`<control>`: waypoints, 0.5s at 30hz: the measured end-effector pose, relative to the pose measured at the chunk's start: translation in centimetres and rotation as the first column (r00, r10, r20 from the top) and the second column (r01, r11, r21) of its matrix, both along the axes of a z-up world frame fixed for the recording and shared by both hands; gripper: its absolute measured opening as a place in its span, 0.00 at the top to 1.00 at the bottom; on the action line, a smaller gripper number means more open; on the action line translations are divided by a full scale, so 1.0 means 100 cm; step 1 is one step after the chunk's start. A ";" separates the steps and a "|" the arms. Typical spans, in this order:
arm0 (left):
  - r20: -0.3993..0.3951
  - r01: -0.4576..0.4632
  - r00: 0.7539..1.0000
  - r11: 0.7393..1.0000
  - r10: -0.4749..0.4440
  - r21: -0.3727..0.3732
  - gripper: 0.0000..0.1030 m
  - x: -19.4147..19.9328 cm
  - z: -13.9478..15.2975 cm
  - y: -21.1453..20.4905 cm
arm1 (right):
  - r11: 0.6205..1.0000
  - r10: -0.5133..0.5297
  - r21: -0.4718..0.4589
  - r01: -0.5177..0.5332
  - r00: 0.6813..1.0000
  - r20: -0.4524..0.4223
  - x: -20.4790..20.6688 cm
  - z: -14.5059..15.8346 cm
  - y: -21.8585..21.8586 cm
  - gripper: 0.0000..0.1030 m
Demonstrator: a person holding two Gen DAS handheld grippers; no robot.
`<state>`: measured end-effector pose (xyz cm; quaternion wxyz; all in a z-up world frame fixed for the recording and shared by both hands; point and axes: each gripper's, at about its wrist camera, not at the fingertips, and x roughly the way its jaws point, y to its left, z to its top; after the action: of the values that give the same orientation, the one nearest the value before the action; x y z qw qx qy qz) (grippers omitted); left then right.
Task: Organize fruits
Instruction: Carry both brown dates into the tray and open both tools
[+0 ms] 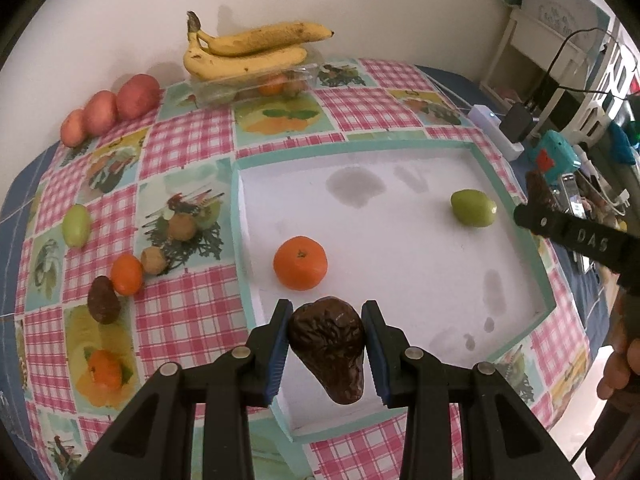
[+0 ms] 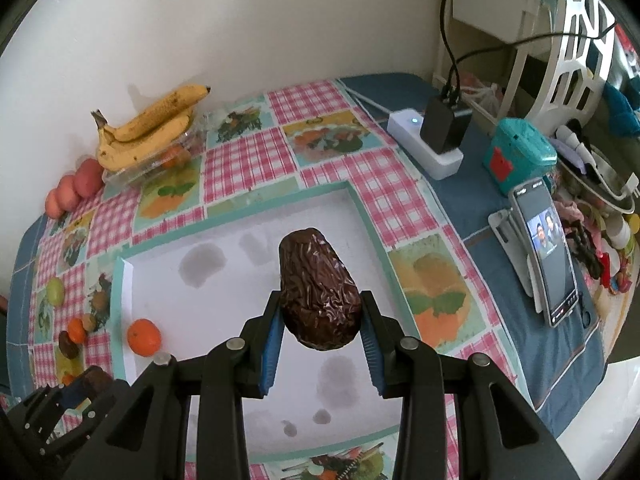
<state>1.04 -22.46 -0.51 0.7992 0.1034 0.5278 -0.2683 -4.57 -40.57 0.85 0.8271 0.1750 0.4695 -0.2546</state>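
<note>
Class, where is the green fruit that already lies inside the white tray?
In the left wrist view, the green fruit lies near the white tray's far right corner, apart from the orange.

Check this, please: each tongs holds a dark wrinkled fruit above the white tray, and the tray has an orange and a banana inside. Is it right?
Not quite. Besides the orange, the white tray holds a green fruit, not a banana; the left wrist view shows it. The bananas lie on a clear box by the wall.

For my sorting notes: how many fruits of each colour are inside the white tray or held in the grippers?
Round orange tangerine, in white tray: 1
Oval green fruit, in tray: 1
Wrinkled dark brown fruit, one each in left gripper and right gripper: 2
Total: 4
</note>
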 end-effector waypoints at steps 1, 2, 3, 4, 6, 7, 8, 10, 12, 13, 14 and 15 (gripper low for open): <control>-0.001 0.001 1.000 1.000 -0.001 0.001 0.63 0.000 -0.002 -0.001 | 1.000 -0.001 0.005 0.001 1.000 -0.012 0.000 -0.004 0.000 0.63; -0.002 0.002 1.000 1.000 -0.002 0.002 0.63 0.000 -0.003 -0.002 | 1.000 -0.002 0.011 0.002 1.000 -0.027 0.000 -0.009 -0.001 0.63; -0.001 0.003 1.000 1.000 -0.003 0.002 0.63 0.001 -0.005 -0.003 | 1.000 -0.002 0.016 0.003 0.999 -0.042 0.000 -0.013 -0.001 0.63; -0.001 0.005 1.000 1.000 -0.005 0.004 0.63 0.001 -0.006 -0.003 | 1.000 0.001 0.023 0.001 0.998 -0.062 0.000 -0.019 -0.001 0.63; -0.001 0.009 1.000 1.000 -0.009 0.011 0.63 0.001 -0.010 -0.005 | 0.999 0.010 0.036 -0.007 0.996 -0.092 0.002 -0.029 0.001 0.63; -0.003 0.012 1.000 1.000 -0.012 0.015 0.63 0.002 -0.012 -0.005 | 0.999 0.016 0.043 -0.011 0.994 -0.108 0.003 -0.035 0.001 0.63; -0.005 0.014 1.000 1.000 -0.014 0.017 0.63 0.002 -0.014 -0.006 | 0.999 0.021 0.051 -0.015 0.992 -0.125 0.005 -0.040 0.002 0.63; -0.015 0.018 1.000 1.000 -0.017 0.025 0.63 0.003 -0.018 -0.007 | 0.998 0.031 0.064 -0.021 0.988 -0.150 0.007 -0.049 0.002 0.63; -0.026 0.016 1.000 0.999 -0.016 0.031 0.63 0.004 -0.023 -0.008 | 0.997 0.034 0.072 -0.023 0.986 -0.166 0.008 -0.055 0.002 0.63; -0.033 0.014 0.999 0.999 -0.013 0.029 0.63 0.005 -0.025 -0.008 | 0.997 0.034 0.076 -0.021 0.984 -0.174 0.008 -0.059 0.002 0.63; -0.041 0.011 0.999 1.000 -0.010 0.026 0.63 0.006 -0.027 -0.007 | 0.997 0.031 0.079 -0.017 0.983 -0.182 0.008 -0.062 0.001 0.63; -0.049 0.009 0.999 1.000 -0.008 0.024 0.63 0.006 -0.028 -0.007 | 0.997 0.028 0.079 -0.013 0.982 -0.188 0.008 -0.064 0.000 0.63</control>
<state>1.68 -23.15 -3.33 0.7837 0.1088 0.5498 -0.2676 -3.73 -40.55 -5.59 0.7738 0.1773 0.5573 -0.2432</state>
